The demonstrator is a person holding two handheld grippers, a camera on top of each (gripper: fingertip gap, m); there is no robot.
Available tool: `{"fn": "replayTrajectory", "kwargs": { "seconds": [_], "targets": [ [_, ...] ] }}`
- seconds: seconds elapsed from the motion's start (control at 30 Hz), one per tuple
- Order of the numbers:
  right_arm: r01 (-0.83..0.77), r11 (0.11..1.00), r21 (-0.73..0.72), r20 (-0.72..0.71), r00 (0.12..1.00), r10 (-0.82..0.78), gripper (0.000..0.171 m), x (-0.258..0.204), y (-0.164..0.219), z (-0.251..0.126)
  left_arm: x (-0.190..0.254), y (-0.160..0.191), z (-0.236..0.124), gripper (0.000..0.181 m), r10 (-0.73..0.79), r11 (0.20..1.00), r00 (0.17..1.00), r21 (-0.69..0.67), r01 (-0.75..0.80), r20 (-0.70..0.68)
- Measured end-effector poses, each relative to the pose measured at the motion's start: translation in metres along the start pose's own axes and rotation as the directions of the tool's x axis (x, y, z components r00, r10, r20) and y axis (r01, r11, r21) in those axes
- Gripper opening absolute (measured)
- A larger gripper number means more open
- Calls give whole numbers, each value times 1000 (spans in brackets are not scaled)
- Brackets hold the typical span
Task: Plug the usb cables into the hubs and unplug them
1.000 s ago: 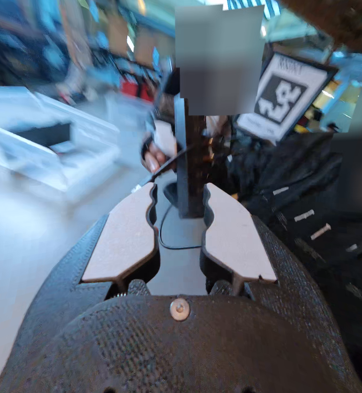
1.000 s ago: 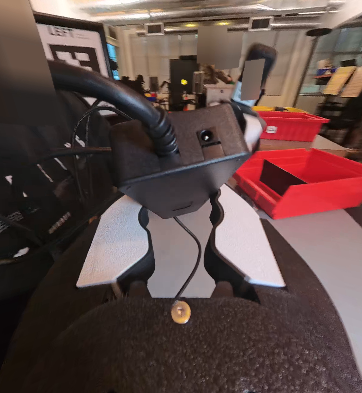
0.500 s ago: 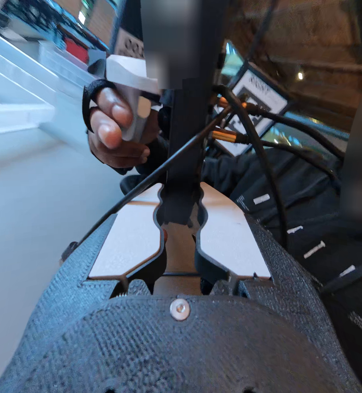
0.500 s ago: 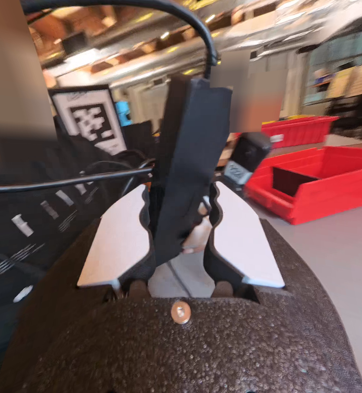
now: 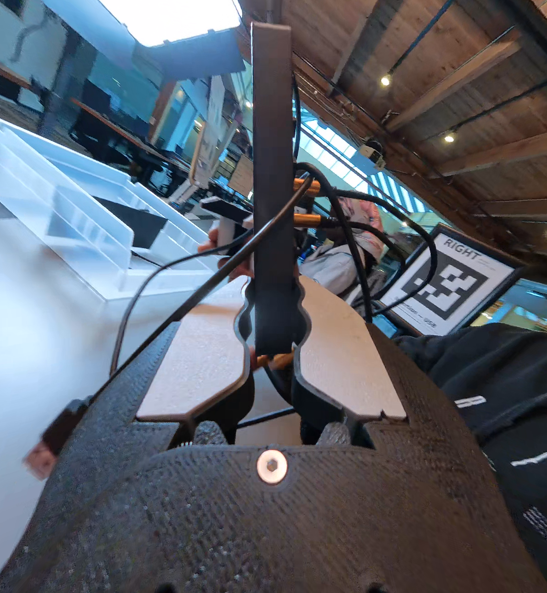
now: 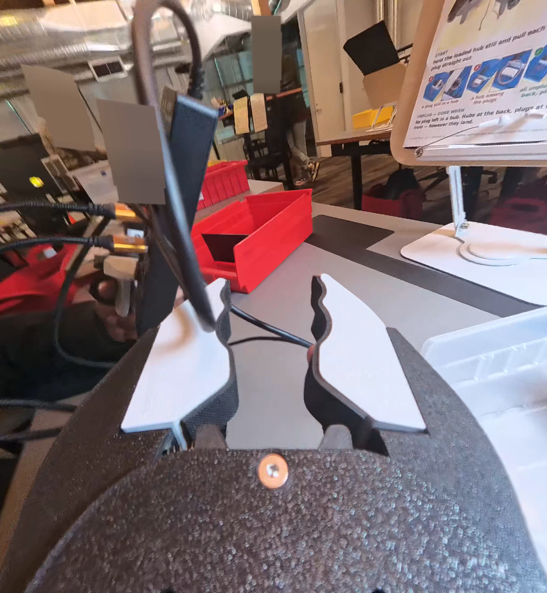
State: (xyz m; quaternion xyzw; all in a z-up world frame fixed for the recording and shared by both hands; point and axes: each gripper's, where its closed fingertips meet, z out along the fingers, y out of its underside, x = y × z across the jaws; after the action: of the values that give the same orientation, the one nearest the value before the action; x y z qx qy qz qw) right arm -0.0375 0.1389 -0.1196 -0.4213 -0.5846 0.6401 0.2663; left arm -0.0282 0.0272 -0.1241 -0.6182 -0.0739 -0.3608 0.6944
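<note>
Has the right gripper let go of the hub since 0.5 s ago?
Yes. The right gripper is open and empty; the hub now stands left of its fingers, and the red bin shows between them.

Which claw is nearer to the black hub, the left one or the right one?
Left. The left claw is shut on the lower end of the black hub. The right claw is open and empty, with the hub up and to its left.

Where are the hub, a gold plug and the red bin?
USB hub (image 5: 270, 179), left wrist view, narrow edge.
Gold plug (image 6: 129, 247), right wrist view, metal shell.
Red bin (image 6: 275, 237), right wrist view, side wall.
</note>
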Motion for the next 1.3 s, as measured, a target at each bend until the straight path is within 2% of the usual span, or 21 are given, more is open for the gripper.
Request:
{"fn": "replayTrajectory", "kwargs": {
  "seconds": [0.1,0.2,0.27,0.37,0.5,0.53,0.63,0.73,0.77,0.87,0.9,0.97,1.07,1.13,1.17,1.23,1.3],
  "targets": [
    [82,996,-41,-24,996,-83,46,-7,1,0,-9,-9,-7,23,55,998,996,34,-57,74],
    [156,977,-143,-3,987,-159,46,-24,17,10,-17,-16,-14,24,105,992,985,62,-114,139],
    [158,969,-192,46,987,-152,45,-41,31,21,-20,-19,-16,23,158,983,968,64,-173,195],
    [134,977,-166,87,989,-120,46,-62,36,35,-21,-16,-14,23,287,953,918,15,-303,273],
    [-8,997,-80,91,996,15,59,-76,35,51,-10,3,2,24,534,842,785,-119,-526,313],
    [-47,997,-54,93,994,52,66,-79,33,53,-12,2,3,23,582,806,728,-134,-577,363],
    [-145,989,1,77,987,145,67,-79,27,54,-13,10,9,24,719,679,556,-251,-689,418],
    [-118,992,38,55,992,116,55,-76,24,51,-8,15,12,25,822,540,403,-327,-775,403],
    [-107,994,31,67,992,105,54,-77,24,50,-7,17,13,26,842,513,381,-346,-786,381],
    [-17,1000,-14,88,996,18,53,-73,25,47,-9,27,15,27,822,569,492,-397,-720,287],
    [23,999,-26,92,996,-21,53,-69,26,44,-10,34,14,30,802,591,553,-441,-676,228],
    [93,995,-47,114,990,-87,53,-59,25,36,2,52,2,36,687,633,725,-525,-569,43],
    [198,976,-93,174,968,-180,53,-53,27,22,21,28,-24,34,537,755,843,-435,-491,-19],
    [295,947,-125,239,936,-259,53,-66,36,21,17,2,-35,36,496,827,867,-330,-455,47],
    [326,935,-137,289,916,-277,53,-80,43,24,15,-4,-36,40,499,837,864,-294,-461,66],
    [363,919,-156,380,880,-283,53,-111,60,34,22,8,-26,54,511,821,860,-300,-486,6],
    [404,897,-176,455,842,-290,54,-137,78,43,35,35,-11,62,522,782,847,-343,-521,-97]
  ]
}}
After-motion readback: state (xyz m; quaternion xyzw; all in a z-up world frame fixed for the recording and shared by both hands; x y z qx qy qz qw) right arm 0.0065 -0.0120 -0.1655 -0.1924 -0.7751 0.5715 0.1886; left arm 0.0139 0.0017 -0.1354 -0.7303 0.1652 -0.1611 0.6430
